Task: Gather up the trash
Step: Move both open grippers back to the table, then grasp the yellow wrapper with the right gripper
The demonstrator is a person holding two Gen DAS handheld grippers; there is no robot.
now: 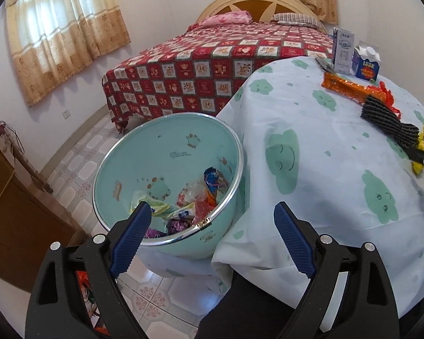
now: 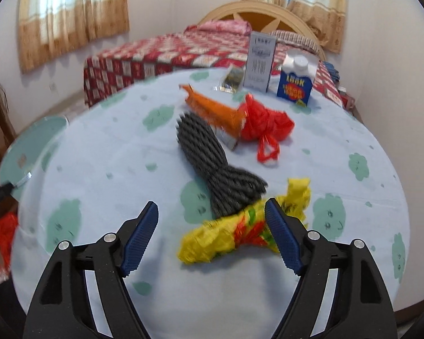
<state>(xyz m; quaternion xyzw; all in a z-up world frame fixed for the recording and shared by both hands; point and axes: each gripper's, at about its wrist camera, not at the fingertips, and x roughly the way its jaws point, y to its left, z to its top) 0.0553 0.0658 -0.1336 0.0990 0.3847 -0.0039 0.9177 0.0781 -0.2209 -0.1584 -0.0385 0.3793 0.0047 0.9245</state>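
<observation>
Beside the round table (image 2: 99, 152), a mint basin (image 1: 166, 152) on the floor holds crumpled wrappers (image 1: 195, 200), the left gripper (image 1: 212, 220) spread wide and empty above it. Across the tabletop lie a grey rope bundle (image 2: 209, 152), an orange packet (image 2: 212, 107) and a red bag (image 2: 265, 124). At right, the right gripper (image 2: 212, 220) gapes over a yellow bag (image 2: 226, 237), gripping nothing.

two cartons (image 2: 261, 61) (image 2: 296, 80), one bin (image 1: 166, 152), one rope bundle (image 2: 212, 155), three plastic bags (image 2: 265, 127) (image 2: 234, 234) (image 2: 212, 107).
</observation>
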